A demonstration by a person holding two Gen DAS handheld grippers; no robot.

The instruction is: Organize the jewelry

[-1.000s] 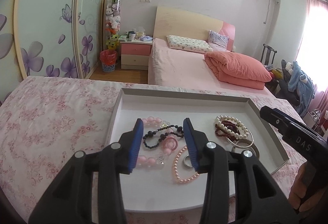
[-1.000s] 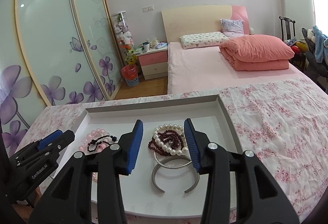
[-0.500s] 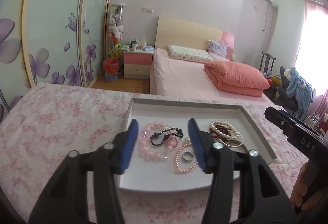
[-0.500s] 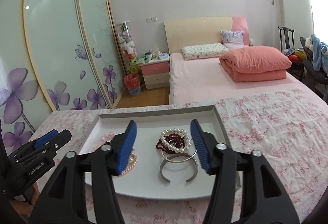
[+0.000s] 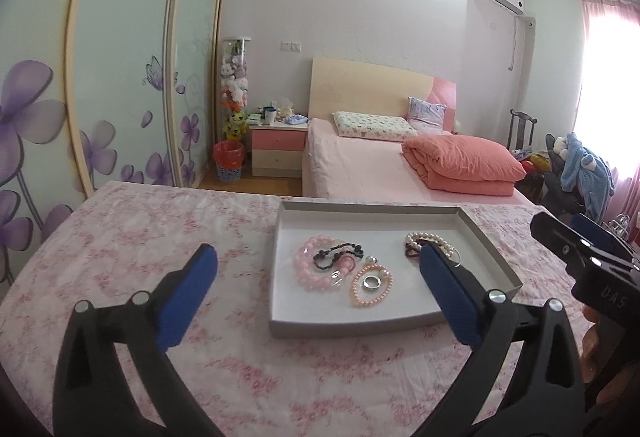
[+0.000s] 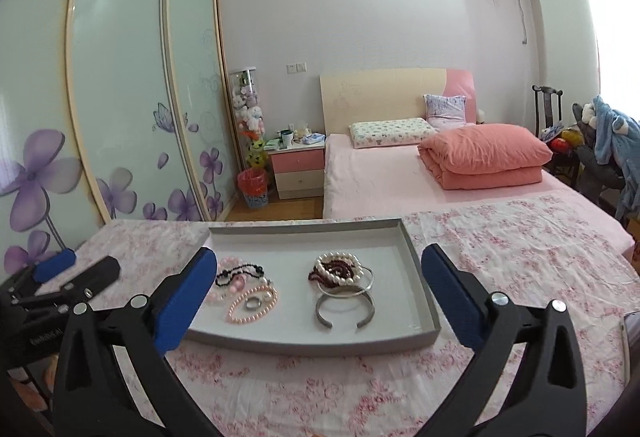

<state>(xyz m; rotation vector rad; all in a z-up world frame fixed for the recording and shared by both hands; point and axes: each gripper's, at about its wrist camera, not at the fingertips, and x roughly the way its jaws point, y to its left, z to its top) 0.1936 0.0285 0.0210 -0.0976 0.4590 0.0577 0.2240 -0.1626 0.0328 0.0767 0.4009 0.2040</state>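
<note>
From my left wrist camera, the right finger's blue pad [image 5: 448, 289] covers part of the white pearl and dark red bead bracelets [image 5: 420, 242] and the silver open cuff bangle entirely. The black right gripper [image 5: 576, 257] runs off the frame's right edge. The small silver ring [image 6: 253, 302] looks plain, though it's too small to be sure.

Shallow grey rectangular cardboard tray [image 6: 420, 289] sitting flat on pink floral cloth, holding all jewelry. Left part: chunky pale-pink bead bracelet [image 5: 310, 273] lying flat, black bead strand [image 5: 336, 257] draping across it. Just beside: small peach-pink pearl loop [image 5: 370, 295] lying flat, encircling plain silver ring [image 5: 371, 282]. Right part: white pearl bracelet [image 6: 338, 269] and dark red bead strand [image 6: 334, 271] piling together, overlapping thin silver bangle [image 6: 366, 279]; open grey metal cuff [image 6: 344, 311] lying in front, gap facing tray's near edge.
</note>
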